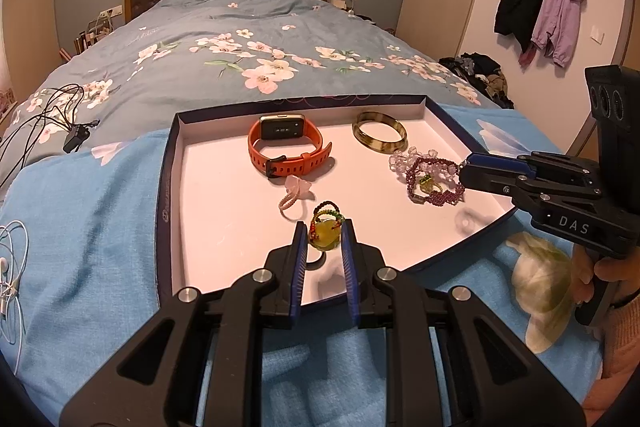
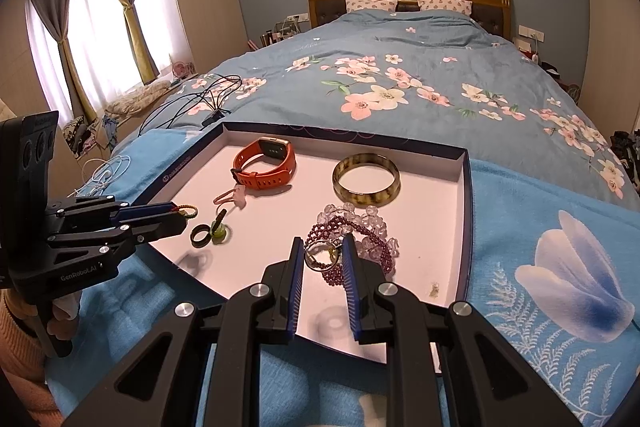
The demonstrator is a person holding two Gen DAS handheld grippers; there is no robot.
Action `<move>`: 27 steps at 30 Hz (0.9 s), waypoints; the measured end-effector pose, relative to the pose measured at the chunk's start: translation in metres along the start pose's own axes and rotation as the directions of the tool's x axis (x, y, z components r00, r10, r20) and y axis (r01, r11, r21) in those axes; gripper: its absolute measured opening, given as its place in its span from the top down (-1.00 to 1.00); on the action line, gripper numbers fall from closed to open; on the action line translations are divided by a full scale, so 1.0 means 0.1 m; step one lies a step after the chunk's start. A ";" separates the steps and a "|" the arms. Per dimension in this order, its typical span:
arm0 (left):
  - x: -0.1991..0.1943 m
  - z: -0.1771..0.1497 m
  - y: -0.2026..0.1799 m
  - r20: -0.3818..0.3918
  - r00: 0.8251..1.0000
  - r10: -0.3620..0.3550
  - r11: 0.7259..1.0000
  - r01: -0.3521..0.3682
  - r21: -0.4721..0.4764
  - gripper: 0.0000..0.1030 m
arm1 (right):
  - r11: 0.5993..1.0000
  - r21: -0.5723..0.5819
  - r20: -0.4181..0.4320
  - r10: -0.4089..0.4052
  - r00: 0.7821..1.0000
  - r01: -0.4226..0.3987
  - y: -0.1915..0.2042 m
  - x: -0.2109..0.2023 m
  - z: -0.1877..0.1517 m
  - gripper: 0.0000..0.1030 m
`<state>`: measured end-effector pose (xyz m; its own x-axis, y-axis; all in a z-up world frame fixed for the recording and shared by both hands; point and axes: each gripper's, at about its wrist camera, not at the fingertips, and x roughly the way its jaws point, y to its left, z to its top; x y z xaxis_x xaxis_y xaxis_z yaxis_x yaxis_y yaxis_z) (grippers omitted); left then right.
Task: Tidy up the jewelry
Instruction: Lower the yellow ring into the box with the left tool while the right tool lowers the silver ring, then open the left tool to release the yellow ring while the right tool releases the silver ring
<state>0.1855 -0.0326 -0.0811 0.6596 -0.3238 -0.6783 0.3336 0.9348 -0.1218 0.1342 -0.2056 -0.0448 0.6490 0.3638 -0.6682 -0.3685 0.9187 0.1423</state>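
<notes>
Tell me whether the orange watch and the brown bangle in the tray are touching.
Apart. The right wrist view shows bare tray floor between the orange watch and the brown bangle; the left wrist view shows the same gap.

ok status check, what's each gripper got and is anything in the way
Left gripper shut on yellow-green pendant. Right gripper shut on silver ring, above purple bead bracelet. Both over the tray; black ring lies below the pendant.
</notes>
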 end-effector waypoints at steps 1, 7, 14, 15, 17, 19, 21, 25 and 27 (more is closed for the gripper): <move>0.00 0.00 0.00 0.000 1.000 0.001 1.000 -0.001 0.000 0.66 | 1.000 0.001 0.000 -0.001 1.000 0.001 0.00 0.00 0.00 0.66; 0.03 -0.01 0.01 -0.003 1.000 0.006 1.000 -0.006 -0.003 0.66 | 1.000 0.003 -0.004 0.000 1.000 0.000 -0.01 0.01 0.00 0.66; 0.06 -0.02 0.03 -0.010 1.000 0.016 1.000 -0.016 -0.007 0.66 | 1.000 0.012 -0.015 0.005 1.000 -0.005 -0.03 0.07 0.00 0.66; 0.06 -0.02 0.02 -0.011 1.000 0.016 1.000 -0.016 -0.008 0.66 | 1.000 0.013 -0.016 0.006 1.000 -0.005 -0.03 0.08 0.00 0.66; 0.08 -0.02 0.02 -0.013 1.000 0.017 1.000 -0.017 -0.008 0.66 | 1.000 0.014 -0.019 0.008 1.000 -0.008 -0.02 0.09 0.01 0.66; 0.09 -0.02 0.02 -0.015 1.000 0.020 1.000 -0.020 -0.007 0.66 | 1.000 0.016 -0.024 0.007 1.000 -0.006 -0.02 0.11 0.01 0.66; 0.10 -0.02 0.02 -0.018 1.000 0.022 1.000 -0.023 -0.008 0.66 | 1.000 0.018 -0.029 0.009 1.000 -0.008 -0.03 0.14 0.01 0.66; 0.11 -0.02 0.02 -0.020 0.999 0.027 1.000 -0.027 -0.013 0.66 | 1.000 0.018 -0.040 0.005 0.999 -0.004 -0.02 0.18 0.01 0.66; 0.12 -0.02 0.03 -0.023 0.999 0.028 0.999 -0.029 -0.018 0.66 | 1.000 0.021 -0.044 0.003 0.999 -0.002 -0.02 0.20 0.01 0.66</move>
<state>0.1929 -0.0330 -0.0907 0.6532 -0.2936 -0.6979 0.3023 0.9462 -0.1152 0.1482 -0.2002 -0.0576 0.6179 0.3595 -0.6992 -0.3555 0.9210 0.1594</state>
